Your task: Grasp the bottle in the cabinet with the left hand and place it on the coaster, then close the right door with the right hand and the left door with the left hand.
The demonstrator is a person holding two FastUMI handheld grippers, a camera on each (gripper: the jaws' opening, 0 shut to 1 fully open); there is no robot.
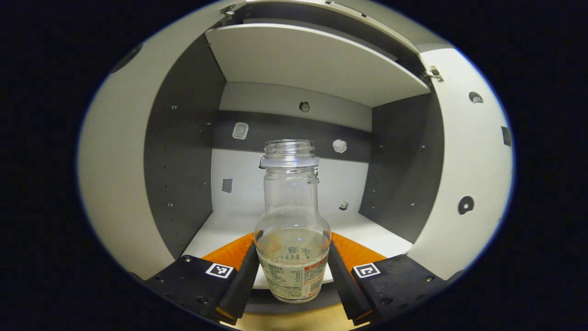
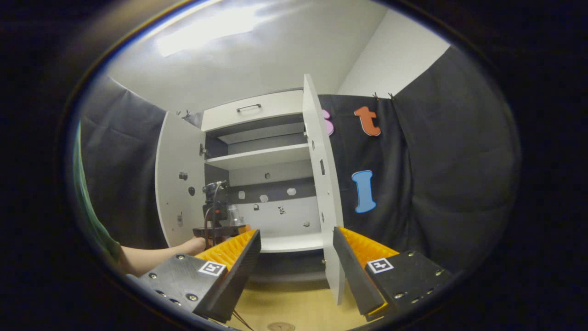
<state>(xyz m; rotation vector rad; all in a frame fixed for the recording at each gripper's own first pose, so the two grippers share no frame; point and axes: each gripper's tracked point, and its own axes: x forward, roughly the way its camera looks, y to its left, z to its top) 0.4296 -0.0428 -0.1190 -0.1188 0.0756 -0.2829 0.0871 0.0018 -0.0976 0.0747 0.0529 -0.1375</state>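
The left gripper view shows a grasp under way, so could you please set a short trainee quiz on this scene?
1. True or false: the bottle has a cap on.
2. What sits between the left gripper's jaws?
3. The cabinet's right door is: A) open, B) closed.

Key: 1. False, its mouth is open. 2. The bottle, with both jaws against its lower body. 3. A; the right gripper is open, near that door's edge.
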